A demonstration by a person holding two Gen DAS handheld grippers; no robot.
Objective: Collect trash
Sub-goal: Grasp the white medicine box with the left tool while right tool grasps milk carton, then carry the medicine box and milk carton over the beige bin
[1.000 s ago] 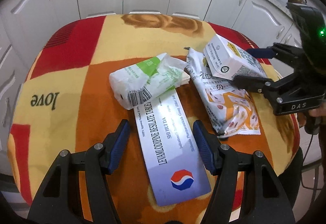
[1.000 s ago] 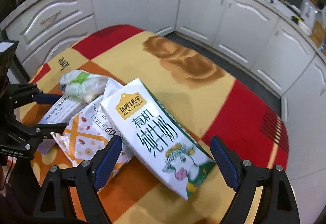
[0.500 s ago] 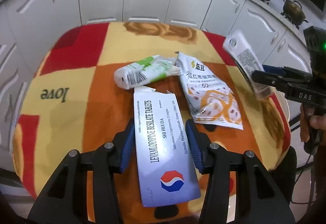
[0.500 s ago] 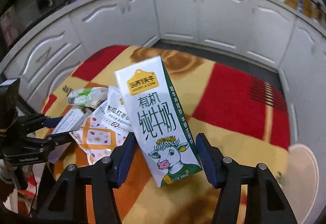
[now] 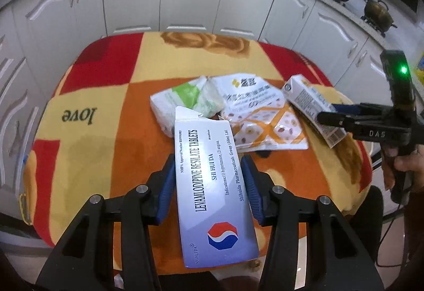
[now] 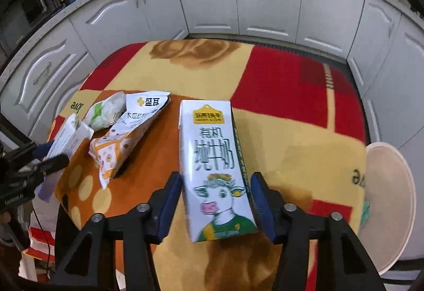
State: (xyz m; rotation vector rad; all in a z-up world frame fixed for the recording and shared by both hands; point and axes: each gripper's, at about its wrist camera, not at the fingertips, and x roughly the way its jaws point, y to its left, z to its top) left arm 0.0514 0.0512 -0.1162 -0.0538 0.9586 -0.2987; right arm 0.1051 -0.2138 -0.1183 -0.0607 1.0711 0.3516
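Tablet box [image 5: 212, 182] reads "LEVAMLODIPINE BESILATE TABLETS"; blanket [image 5: 79, 116] "love".

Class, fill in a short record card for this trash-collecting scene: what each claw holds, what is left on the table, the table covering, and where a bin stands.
left claw: shut on tablet box
right claw: shut on milk carton
left on table: tissue pack; snack pouch
table cover: patterned blanket, red, yellow and orange
bin: white bin at the table's right edge, right wrist view
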